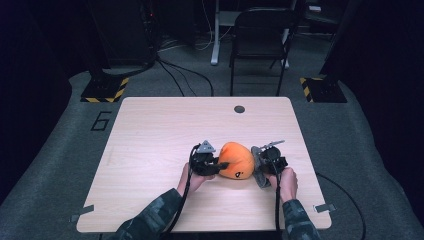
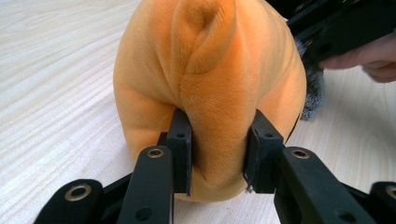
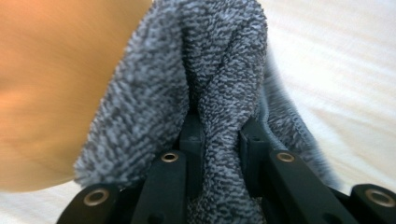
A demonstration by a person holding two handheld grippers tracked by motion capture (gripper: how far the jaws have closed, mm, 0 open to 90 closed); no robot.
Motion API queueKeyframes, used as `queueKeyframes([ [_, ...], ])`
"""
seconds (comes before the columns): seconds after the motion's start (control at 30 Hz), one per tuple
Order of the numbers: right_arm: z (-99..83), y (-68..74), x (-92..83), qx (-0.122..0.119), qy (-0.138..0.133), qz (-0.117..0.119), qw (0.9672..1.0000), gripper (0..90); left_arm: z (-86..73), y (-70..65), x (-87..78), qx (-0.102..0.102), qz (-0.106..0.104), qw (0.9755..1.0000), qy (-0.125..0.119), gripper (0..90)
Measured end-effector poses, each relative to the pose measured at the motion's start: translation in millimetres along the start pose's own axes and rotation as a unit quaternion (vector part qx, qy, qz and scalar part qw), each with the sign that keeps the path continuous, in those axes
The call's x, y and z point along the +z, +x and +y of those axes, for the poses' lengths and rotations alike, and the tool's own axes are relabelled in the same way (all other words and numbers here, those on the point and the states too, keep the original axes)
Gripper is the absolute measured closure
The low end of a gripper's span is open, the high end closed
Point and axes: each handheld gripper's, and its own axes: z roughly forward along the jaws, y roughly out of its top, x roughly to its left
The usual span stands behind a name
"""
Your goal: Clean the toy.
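The orange plush toy (image 1: 236, 160) sits on the near half of the wooden table (image 1: 150, 130), a little right of centre, with a grey cloth (image 1: 259, 167) pressed against its right side. In the left gripper view the left gripper (image 2: 218, 154) pinches a fold of the toy's plush (image 2: 210, 93) between its black jaws, the fabric bulging up between the pads. In the right gripper view the right gripper (image 3: 219, 144) is clamped on a bunched ridge of the grey terry cloth (image 3: 215, 70), with the orange plush blurred just to its left. From the high view the two grippers flank the toy, the left gripper (image 1: 216, 164) on its left and the right gripper (image 1: 265, 162) on its right, each carried by a hand in a camouflage sleeve (image 1: 150, 217). The work looks like wiping the toy with the cloth while the other gripper steadies it. To do this well, the left pinch should stay firm and low so the soft body does not roll, and the cloth should be drawn across the plush in short strokes, keeping enough fabric beyond the jaws that cloth, not hard plastic, meets the toy.
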Motion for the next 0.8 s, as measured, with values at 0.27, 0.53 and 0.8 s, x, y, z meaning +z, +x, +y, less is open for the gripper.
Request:
queueKeyframes([
  [0.27, 11.7, -9.5, -58.9, 0.02, -0.082, -0.003, 0.9964, 75.9, 0.3, -0.2, -0.1, -0.003, -0.001, 1.0, -0.002, 66.3],
  [0.53, 23.3, 38.5, -57.8, -0.052, -0.085, 0.021, 0.9948, 76.3, -1.4, 2.3, 0.4, -0.01, -0.004, 0.9999, -0.001, 64.6],
  [0.8, 21.1, 39.1, -50.2, -0.051, -0.084, 0.012, 0.9951, 76.6, -1.2, 2.5, -0.3, 0.0, -0.003, 1.0, -0.003, 51.8],
])
